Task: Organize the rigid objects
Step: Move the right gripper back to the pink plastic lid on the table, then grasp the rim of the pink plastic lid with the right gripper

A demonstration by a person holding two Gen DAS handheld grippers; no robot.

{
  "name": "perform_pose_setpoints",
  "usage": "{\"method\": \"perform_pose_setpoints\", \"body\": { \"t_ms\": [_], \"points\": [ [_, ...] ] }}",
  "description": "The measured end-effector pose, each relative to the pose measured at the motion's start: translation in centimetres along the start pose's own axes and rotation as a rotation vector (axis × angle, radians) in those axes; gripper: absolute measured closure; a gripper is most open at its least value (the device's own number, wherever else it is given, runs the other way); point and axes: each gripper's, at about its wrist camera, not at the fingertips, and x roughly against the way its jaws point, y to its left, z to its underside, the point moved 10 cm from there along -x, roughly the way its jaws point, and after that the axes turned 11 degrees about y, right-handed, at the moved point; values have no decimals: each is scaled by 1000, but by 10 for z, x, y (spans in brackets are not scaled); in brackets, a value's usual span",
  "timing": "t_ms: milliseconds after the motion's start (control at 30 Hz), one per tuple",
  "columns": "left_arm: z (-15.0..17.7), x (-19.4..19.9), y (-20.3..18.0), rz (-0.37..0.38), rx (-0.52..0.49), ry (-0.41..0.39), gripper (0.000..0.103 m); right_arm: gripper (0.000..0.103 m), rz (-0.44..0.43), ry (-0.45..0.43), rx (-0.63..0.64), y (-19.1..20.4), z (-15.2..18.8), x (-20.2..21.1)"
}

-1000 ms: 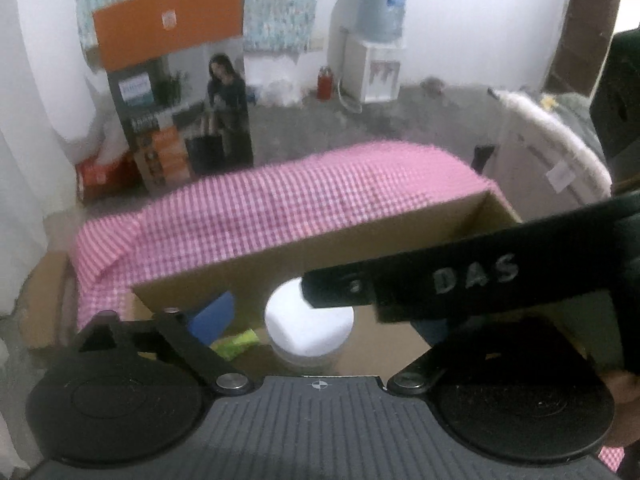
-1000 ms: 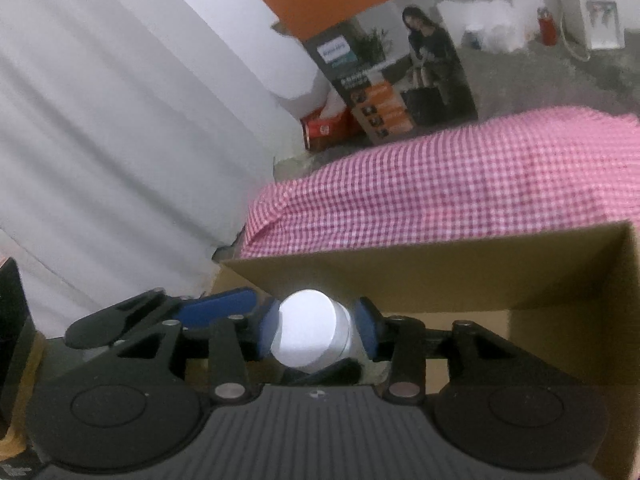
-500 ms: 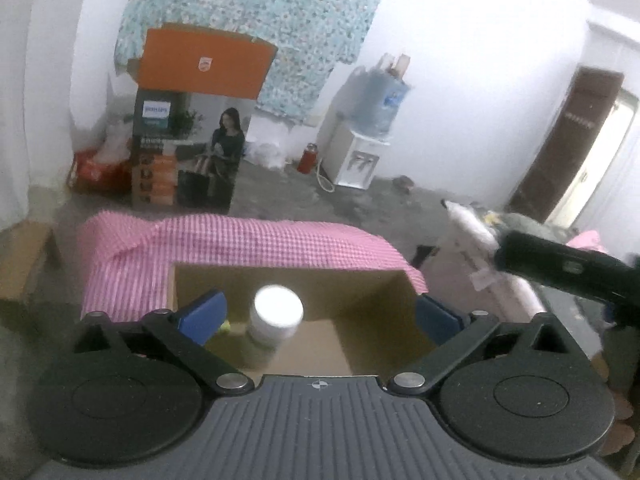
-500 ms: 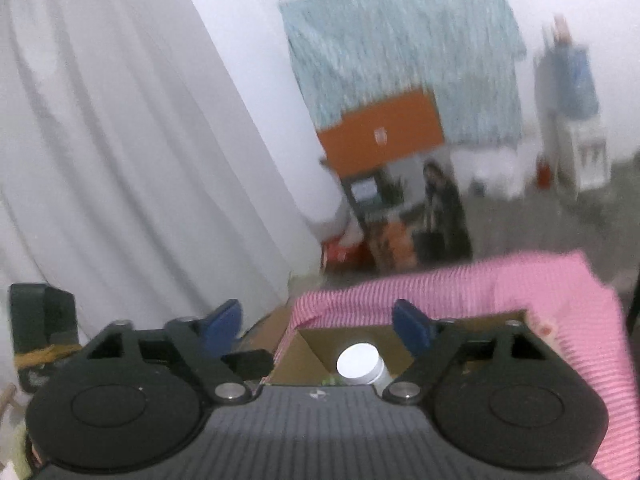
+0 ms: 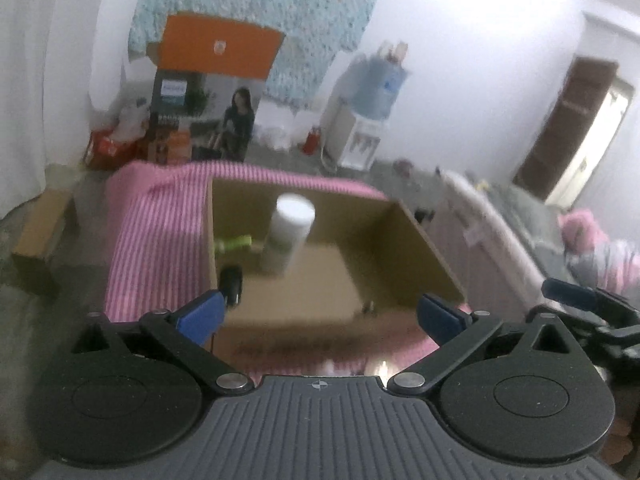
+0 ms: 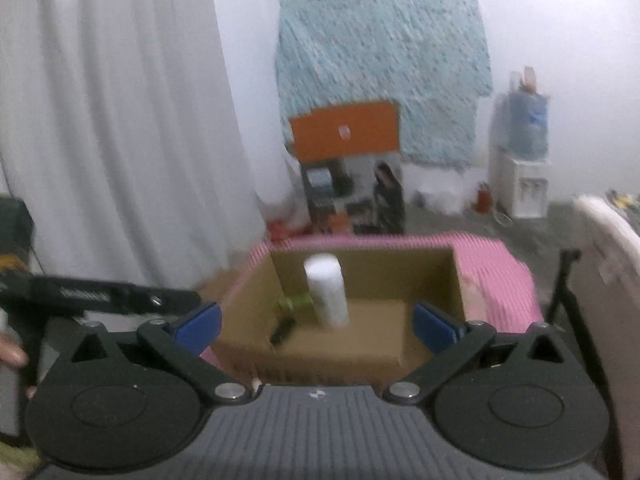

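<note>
A white bottle [image 5: 287,232] stands upright in an open cardboard box [image 5: 424,248] on a pink checked cloth [image 5: 156,232]. A small green object [image 5: 234,243] and a small black object [image 5: 232,278] lie beside it in the box. The bottle [image 6: 326,290], green object [image 6: 294,301], black object [image 6: 282,330] and box [image 6: 436,276] also show in the right wrist view. My left gripper [image 5: 320,314] is open and empty, back from the box. My right gripper [image 6: 316,322] is open and empty, at the box's near side.
A printed carton with an orange flap [image 5: 212,100] stands on the floor behind. A water dispenser [image 5: 366,120] is at the back right. A white curtain [image 6: 112,120] hangs on the left. A small cardboard box [image 5: 38,240] sits on the floor at left.
My right gripper let go of the white bottle, which now stands in the box. Both grippers drew back and up from the box.
</note>
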Motion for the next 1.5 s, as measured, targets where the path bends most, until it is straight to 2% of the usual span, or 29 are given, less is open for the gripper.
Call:
{"method": "perform_pose_setpoints", "body": {
  "t_ms": [100,200,267,333,467,567,700,800,933,1000,1200,1333,1433,1500],
  "points": [
    [23,-1,2,-2,-16,28,0,0,81,39,23,2,30,-2],
    [44,1,6,-21,-11,19,0,0,170,54,28,3,53,-2],
    [56,0,7,-18,-4,17,0,0,195,51,42,5,65,0],
    [68,-3,8,-10,9,14,0,0,165,36,48,8,74,2],
    [87,-14,8,-29,15,5,0,0,28,17,7,17,93,1],
    [104,-28,7,-80,-21,48,0,0,-45,44,-47,20,108,-8],
    [126,-45,4,-132,-80,108,0,1,-113,127,-146,19,128,-31],
    [134,-54,0,-144,-120,135,1,8,-135,173,-196,18,142,-43],
    [140,-65,-6,-151,-199,155,4,30,-183,239,-268,16,152,-63],
    [142,-71,-9,-154,-229,168,7,36,-208,272,-304,15,157,-71],
    [144,-87,-9,-139,-266,219,19,49,-254,342,-354,18,164,-93],
    [146,-98,-5,-132,-275,262,26,63,-265,376,-364,18,166,-105],
    [148,-104,-3,-128,-283,281,29,69,-283,400,-389,18,168,-113],
    [150,-106,-3,-120,-289,292,30,69,-298,416,-411,17,170,-118]
  ]
}}
